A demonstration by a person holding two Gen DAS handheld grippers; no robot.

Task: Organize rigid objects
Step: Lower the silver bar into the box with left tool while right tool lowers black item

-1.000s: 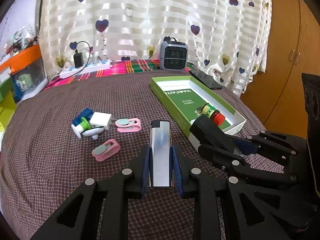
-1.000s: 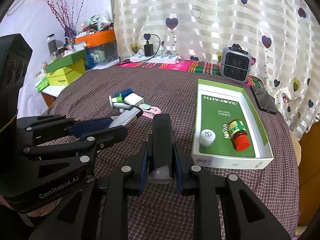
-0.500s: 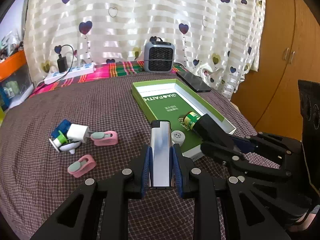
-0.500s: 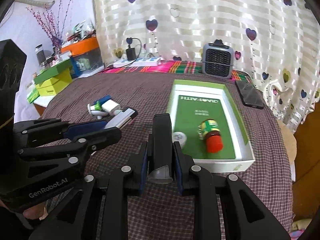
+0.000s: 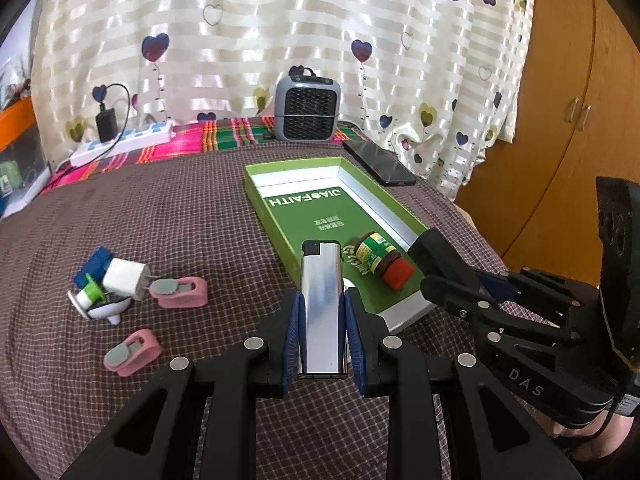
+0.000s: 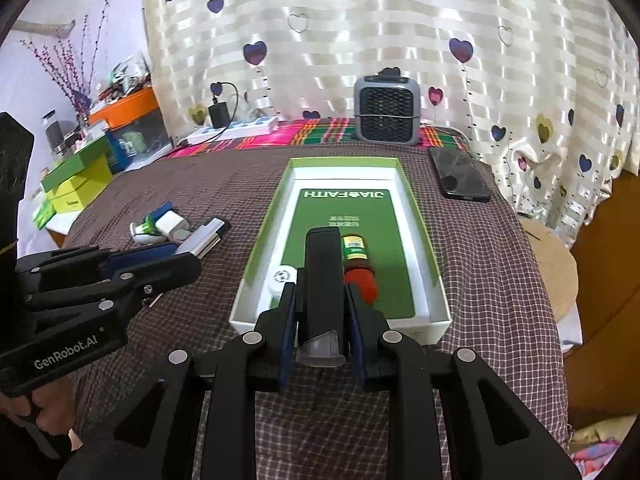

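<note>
My left gripper (image 5: 322, 336) is shut on a silver lighter (image 5: 322, 304), held just left of the green box's near corner. My right gripper (image 6: 322, 330) is shut on a black rectangular object (image 6: 322, 284), held over the near end of the green box (image 6: 400, 180). In the box lie a small jar with a red cap (image 6: 358, 268) and a white round cap (image 6: 282, 276). The box (image 5: 292, 170) and jar (image 5: 380, 260) also show in the left wrist view. Two pink clips (image 5: 180, 292) (image 5: 132, 352) and a white charger cluster (image 5: 108, 284) lie on the cloth at left.
A grey mini heater (image 6: 386, 108) stands behind the box. A black phone (image 6: 458, 178) lies to the box's right. A power strip (image 6: 232, 130) sits at the back left. Stacked green boxes (image 6: 76, 184) stand off the left edge. A wooden cupboard (image 5: 560, 120) is at right.
Both grippers have moved right and closer to the green box. The black object now hangs over the box's near end; the lighter is beside its near left corner.
</note>
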